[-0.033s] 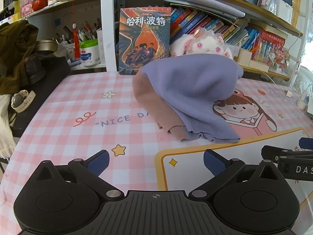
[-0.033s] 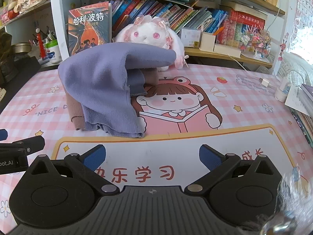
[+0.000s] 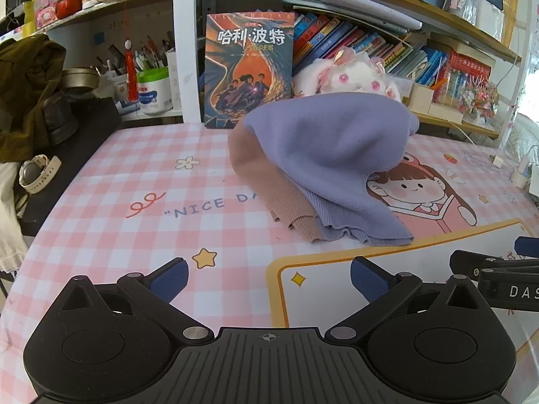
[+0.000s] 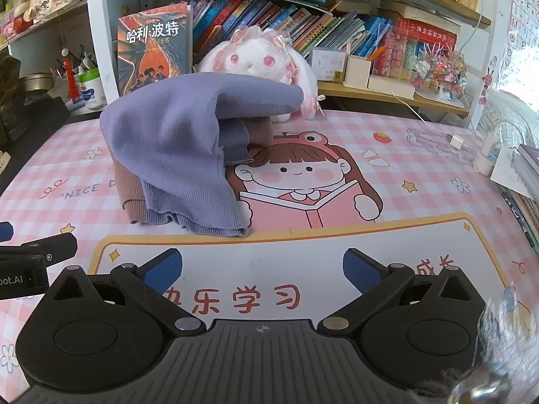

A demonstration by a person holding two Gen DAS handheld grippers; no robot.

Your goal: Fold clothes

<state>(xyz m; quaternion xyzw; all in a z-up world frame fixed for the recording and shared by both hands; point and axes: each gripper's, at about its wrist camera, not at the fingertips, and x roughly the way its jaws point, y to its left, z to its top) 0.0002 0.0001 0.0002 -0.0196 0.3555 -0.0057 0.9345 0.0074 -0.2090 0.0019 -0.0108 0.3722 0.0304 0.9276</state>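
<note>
A purple knit garment lies heaped on the pink checked desk mat, draped over a pink-brown knit garment that shows along its left side. The right wrist view shows the same purple heap with the brown ribbed hem beneath it. My left gripper hovers in front of the pile, open and holding nothing. My right gripper is also open and holding nothing, over the mat's white panel, short of the pile. Neither gripper touches the clothes.
A white plush bunny and an upright book stand right behind the pile, below shelves of books. A dark jacket and a watch lie at the left edge. A charger plug and stacked books are at the right.
</note>
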